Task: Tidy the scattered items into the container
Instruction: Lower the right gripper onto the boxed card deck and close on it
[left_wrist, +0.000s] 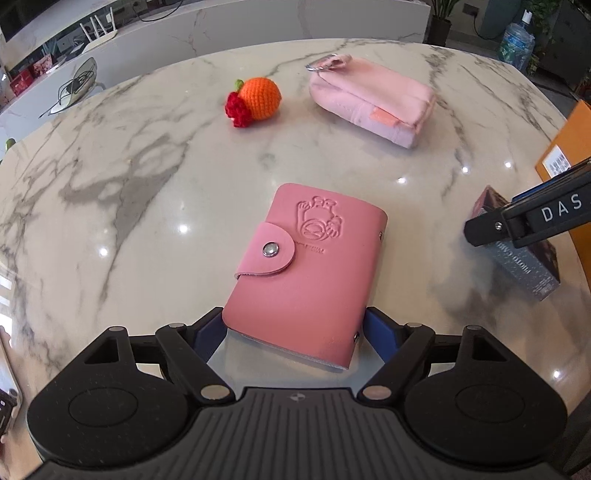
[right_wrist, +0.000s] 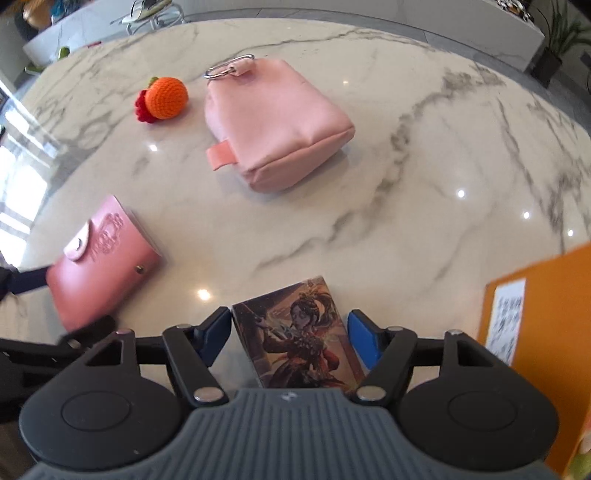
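Note:
A pink snap-button card wallet (left_wrist: 306, 273) lies on the marble table, its near end between the open fingers of my left gripper (left_wrist: 295, 332); it also shows in the right wrist view (right_wrist: 99, 262). A card box with a painted figure (right_wrist: 299, 332) lies between the open fingers of my right gripper (right_wrist: 290, 339), the left pad touching it, the right pad apart. The same box (left_wrist: 521, 251) shows under the right gripper in the left wrist view. A pink pouch with a key ring (right_wrist: 273, 122) and a crocheted orange (right_wrist: 164, 98) lie farther back.
An orange cardboard box (right_wrist: 546, 332) with a white label stands at the table's right edge, also in the left wrist view (left_wrist: 569, 144). The marble table (right_wrist: 406, 184) curves away at the back. Chairs and a counter lie beyond it.

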